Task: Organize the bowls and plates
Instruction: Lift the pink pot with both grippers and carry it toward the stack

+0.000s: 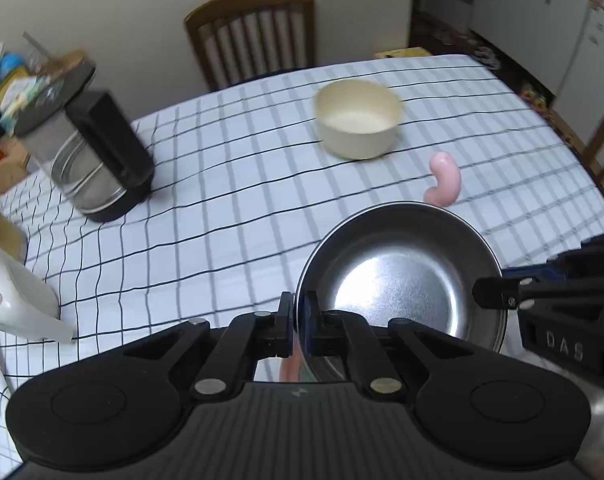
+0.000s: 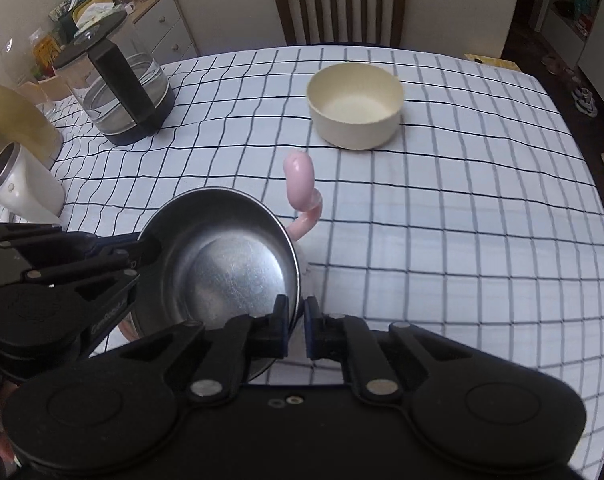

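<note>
A steel bowl (image 1: pixel 401 276) is held above the checked tablecloth by both grippers. My left gripper (image 1: pixel 300 320) is shut on its near-left rim. My right gripper (image 2: pixel 296 322) is shut on its near-right rim; it also shows in the left wrist view (image 1: pixel 497 292) at the bowl's right edge. The bowl shows in the right wrist view (image 2: pixel 222 264) with the left gripper (image 2: pixel 150 246) on its left rim. A cream bowl (image 1: pixel 357 118) stands upright farther back on the table, also in the right wrist view (image 2: pixel 355 104).
A pink curved toy (image 2: pixel 302 188) lies just beyond the steel bowl. A glass kettle with black handle (image 2: pixel 118 88) stands at the back left. A white and a gold vessel (image 2: pixel 22 184) stand at the left edge. A wooden chair (image 2: pixel 337 4) stands behind the table.
</note>
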The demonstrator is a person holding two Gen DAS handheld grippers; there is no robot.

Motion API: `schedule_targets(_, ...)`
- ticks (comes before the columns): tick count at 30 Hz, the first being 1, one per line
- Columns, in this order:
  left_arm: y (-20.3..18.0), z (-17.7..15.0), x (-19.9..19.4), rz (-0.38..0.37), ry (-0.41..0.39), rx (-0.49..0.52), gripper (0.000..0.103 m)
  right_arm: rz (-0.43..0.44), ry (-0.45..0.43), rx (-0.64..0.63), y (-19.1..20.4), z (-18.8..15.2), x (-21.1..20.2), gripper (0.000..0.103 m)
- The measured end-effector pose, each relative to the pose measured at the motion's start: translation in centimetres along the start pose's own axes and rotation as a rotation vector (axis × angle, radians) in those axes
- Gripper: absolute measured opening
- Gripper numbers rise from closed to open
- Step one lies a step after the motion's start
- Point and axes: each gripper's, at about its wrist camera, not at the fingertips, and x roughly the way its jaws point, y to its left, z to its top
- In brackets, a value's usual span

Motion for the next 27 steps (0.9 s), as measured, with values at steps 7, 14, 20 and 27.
schedule_targets(7,-6.8,-0.8,-6.2,-0.104,-0.071,0.092,0.0,-0.001,-0.041,0.036,-3.8,-3.6,-6.0,0.01)
schedule_targets(14,-10.6,-1.8,-6.2,-0.135,-0.065,0.129,0.0,-0.066,-0.038,0.079,-7.0,-7.3,-6.6,0.001)
schedule_targets(20,-9.6,-2.7,-3.2,-0.111,-0.019,0.095,0.0,-0.082,-0.071,0.095,-9.6,-5.8,-5.9,0.001)
schedule_targets(27,-9.4,-5.6,-1.2,-0.203,0.002,0.099,0.0,-0.098,-0.079,0.128,-16.2,-7.7,-8.6,0.014)
